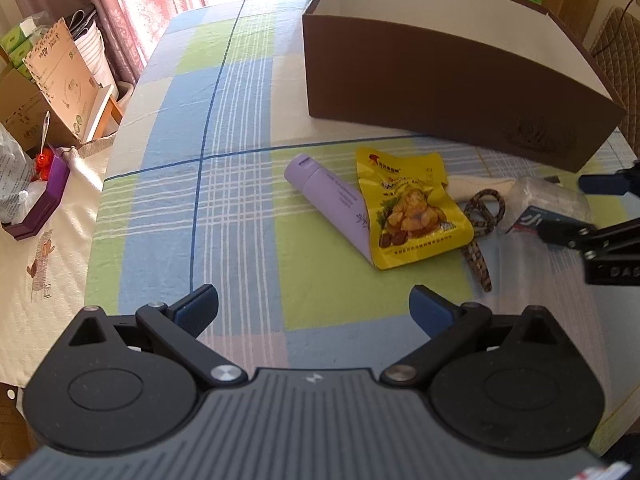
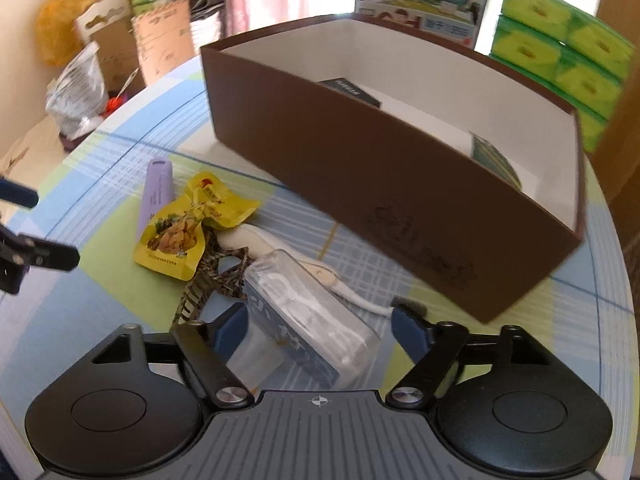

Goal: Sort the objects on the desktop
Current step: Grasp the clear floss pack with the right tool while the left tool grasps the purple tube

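Here the right hand-held gripper (image 2: pixel 316 330) gapes wide around the clear packet (image 2: pixel 308 320), left hand-held gripper (image 1: pixel 314 310) wide, empty.

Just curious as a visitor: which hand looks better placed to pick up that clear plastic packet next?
The right. Its gripper is open with the clear plastic packet already between its fingers, near the brown box. The left gripper is open over bare tablecloth, well short of the pile.
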`<state>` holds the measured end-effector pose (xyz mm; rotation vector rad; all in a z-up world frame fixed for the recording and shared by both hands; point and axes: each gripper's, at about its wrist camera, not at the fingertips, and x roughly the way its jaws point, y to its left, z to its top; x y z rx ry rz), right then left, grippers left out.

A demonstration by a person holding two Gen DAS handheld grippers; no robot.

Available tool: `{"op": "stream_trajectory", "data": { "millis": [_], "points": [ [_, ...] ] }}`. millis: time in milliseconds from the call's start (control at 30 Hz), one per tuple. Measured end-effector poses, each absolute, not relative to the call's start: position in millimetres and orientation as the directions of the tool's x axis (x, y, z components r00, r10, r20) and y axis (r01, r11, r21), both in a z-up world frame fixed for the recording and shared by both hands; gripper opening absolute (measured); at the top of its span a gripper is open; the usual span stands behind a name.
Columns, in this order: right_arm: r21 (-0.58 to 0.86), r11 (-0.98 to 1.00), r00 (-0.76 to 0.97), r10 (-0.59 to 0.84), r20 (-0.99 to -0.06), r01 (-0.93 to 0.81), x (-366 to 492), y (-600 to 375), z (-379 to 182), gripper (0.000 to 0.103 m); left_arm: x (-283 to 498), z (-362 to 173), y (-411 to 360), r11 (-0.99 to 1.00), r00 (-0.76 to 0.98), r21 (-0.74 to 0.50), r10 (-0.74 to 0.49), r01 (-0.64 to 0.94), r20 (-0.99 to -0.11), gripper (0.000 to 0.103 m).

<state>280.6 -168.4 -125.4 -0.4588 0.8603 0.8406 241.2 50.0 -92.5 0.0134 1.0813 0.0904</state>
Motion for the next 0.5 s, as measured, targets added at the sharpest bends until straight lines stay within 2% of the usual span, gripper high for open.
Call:
{"op": "stream_trajectory", "data": {
  "millis": [133, 200, 267, 500],
  "points": [
    [-0.022, 0.570, 0.347, 0.469, -0.812, -0.822, 284, -164, -130, 0.054, 245, -93, 50, 0.998, 0.480, 0.032, 0.058, -0.063, -0.875, 0.100],
    [-0.014, 0.568, 0.338, 0.469, -0.816, -0.823, 285, -164, -130, 0.037, 248, -93, 51, 0.998, 0.484, 0.022, 0.049, -0.063, -0.874, 0.100],
    [-0.016, 0.579, 0.336, 0.452, -0.826, -0.815, 287, -166, -132, 0.029, 251, -94, 52, 0.998, 0.486, 0.008, 0.039, -0.065, -0.873, 0.100],
    [0.008, 0.666, 0.358, 0.412, -0.838, -0.746, 297, -195, -130, 0.028, 279, -97, 64, 0.992, 0.510, -0.036, 0.029, -0.118, -0.860, 0.096]
  ]
}}
